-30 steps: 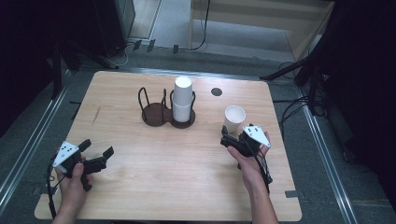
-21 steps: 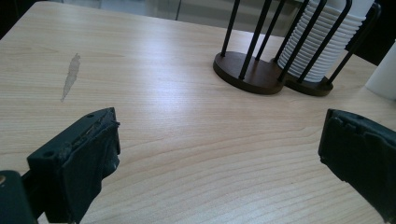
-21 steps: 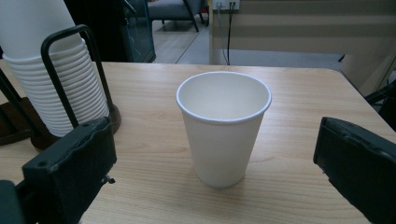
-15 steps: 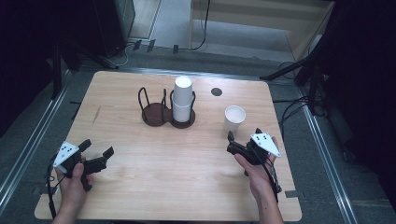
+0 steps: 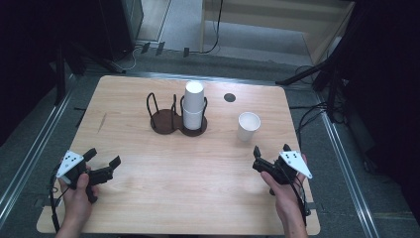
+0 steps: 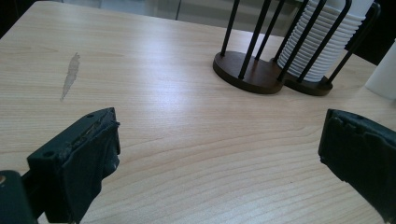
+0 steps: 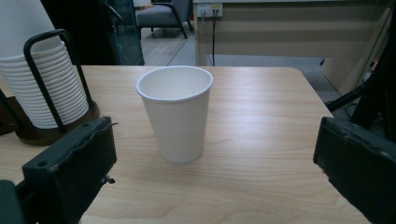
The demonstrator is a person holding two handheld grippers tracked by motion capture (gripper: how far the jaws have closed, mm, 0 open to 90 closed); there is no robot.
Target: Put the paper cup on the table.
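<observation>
A: Item one, surface [image 5: 148, 198]: wooden, carrying a two-bay wire cup rack [image 5: 171, 119] with a stack of paper cups [image 5: 193, 106] in its right bay.

B: And the loose paper cup [image 5: 247, 126]?

A: Upright, mouth up, long axis vertical, right of the rack, apart from it. It lies straight ahead of the right hand-held gripper [image 5: 270, 153], jaws spread, empty.

B: The left hand-held gripper [image 5: 101, 163]?

A: Spread too, empty, well apart; the right is nearer.
</observation>
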